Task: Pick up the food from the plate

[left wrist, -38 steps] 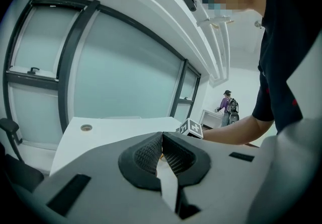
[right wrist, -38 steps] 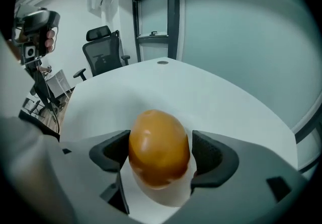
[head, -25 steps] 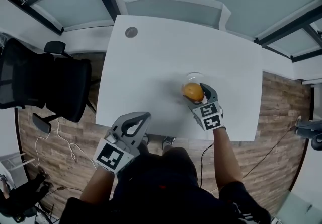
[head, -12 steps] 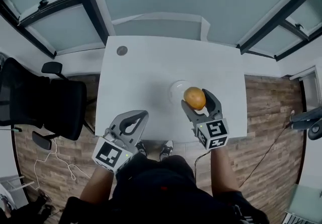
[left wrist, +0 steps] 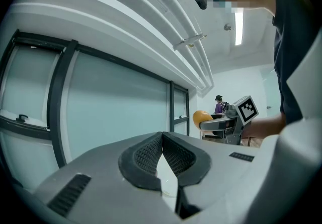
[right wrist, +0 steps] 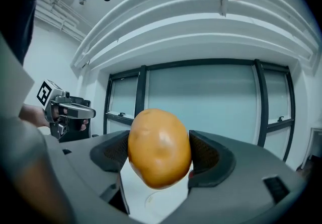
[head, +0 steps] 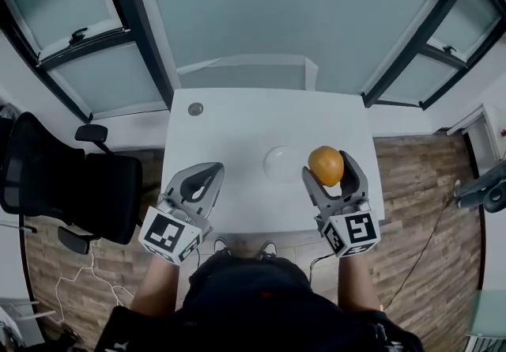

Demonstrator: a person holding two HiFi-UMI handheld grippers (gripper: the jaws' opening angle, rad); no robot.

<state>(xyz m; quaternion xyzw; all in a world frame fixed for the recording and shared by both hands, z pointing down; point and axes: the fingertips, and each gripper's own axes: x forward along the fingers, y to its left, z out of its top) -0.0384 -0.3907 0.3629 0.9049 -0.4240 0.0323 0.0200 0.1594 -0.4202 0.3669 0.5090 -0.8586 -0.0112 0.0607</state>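
1. White table [head: 237,129] at the middle of the room, with frosted glass panels [head: 237,10] in dark frames along its far side and wood-plank floor [head: 419,184] to its left and right.
2. Standing at the left, near the table's left edge, a black office chair [head: 63,184].
3. Set in the table's far left corner, a small round grey cap [head: 195,109].
4. Lying on the table right of centre, toward the near edge, a clear round plate [head: 282,162].
5. Pinched in the right gripper [head: 330,171], the food [head: 326,164]: a rounded orange-yellow piece, with one dark ribbed pad pressed against each side of it.
6. Held clear of the plate and just to the right of it in the head view, close to the table's near right corner, touching only the two pads.
7. Seen from the right gripper view, glass panels behind the food and white tabletop below it.
8. Over the table's near left edge, well apart from the plate, the left gripper [head: 202,184], its jaws pressed together tip to tip.
9. At the near end of each gripper, a cube with square markers, and behind each cube a bare forearm [head: 158,295] reaching in from the near side.
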